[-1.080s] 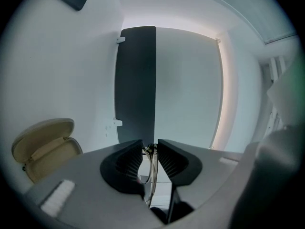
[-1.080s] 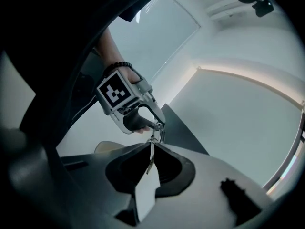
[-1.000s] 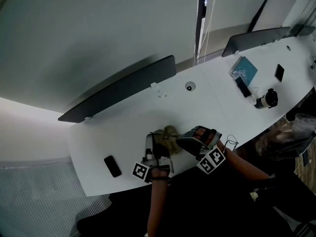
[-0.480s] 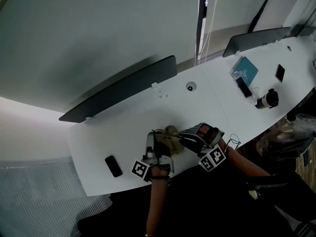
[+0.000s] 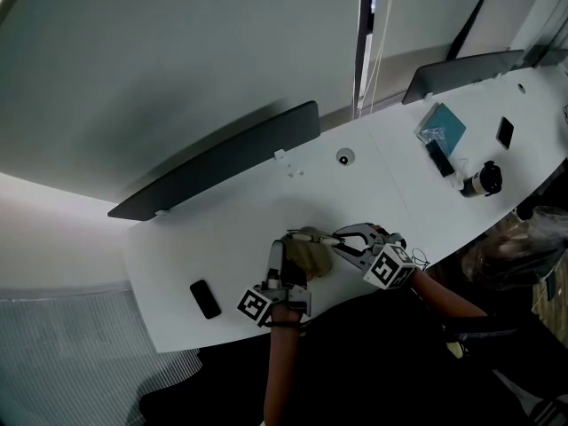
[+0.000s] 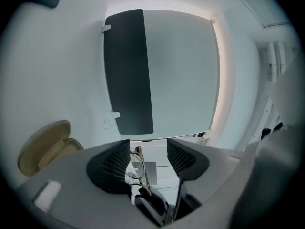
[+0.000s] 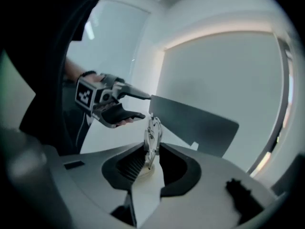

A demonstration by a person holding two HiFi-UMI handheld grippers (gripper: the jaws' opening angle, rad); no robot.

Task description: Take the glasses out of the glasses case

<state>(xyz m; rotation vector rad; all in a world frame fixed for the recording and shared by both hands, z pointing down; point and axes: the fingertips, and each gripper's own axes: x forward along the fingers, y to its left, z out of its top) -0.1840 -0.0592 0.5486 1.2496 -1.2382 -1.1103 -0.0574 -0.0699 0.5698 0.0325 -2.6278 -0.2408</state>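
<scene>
White desk (image 5: 177,238) | glasses (image 7: 152,130) pinched in right tool (image 7: 152,152), jaws just closing | case (image 5: 311,257) near

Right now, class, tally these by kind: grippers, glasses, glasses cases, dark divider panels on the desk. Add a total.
Grippers: 2 (left gripper, right gripper)
Glasses: 1
Glasses case: 1
Divider panels: 2 (near divider panel, far divider panel)
Total: 6

Colours on the white counter (image 5: 222,229)
We saw a tan glasses case (image 5: 311,256), a black phone (image 5: 203,298), and black-and-white squares on the left tool (image 5: 286,254) and right tool (image 5: 337,240).
</scene>
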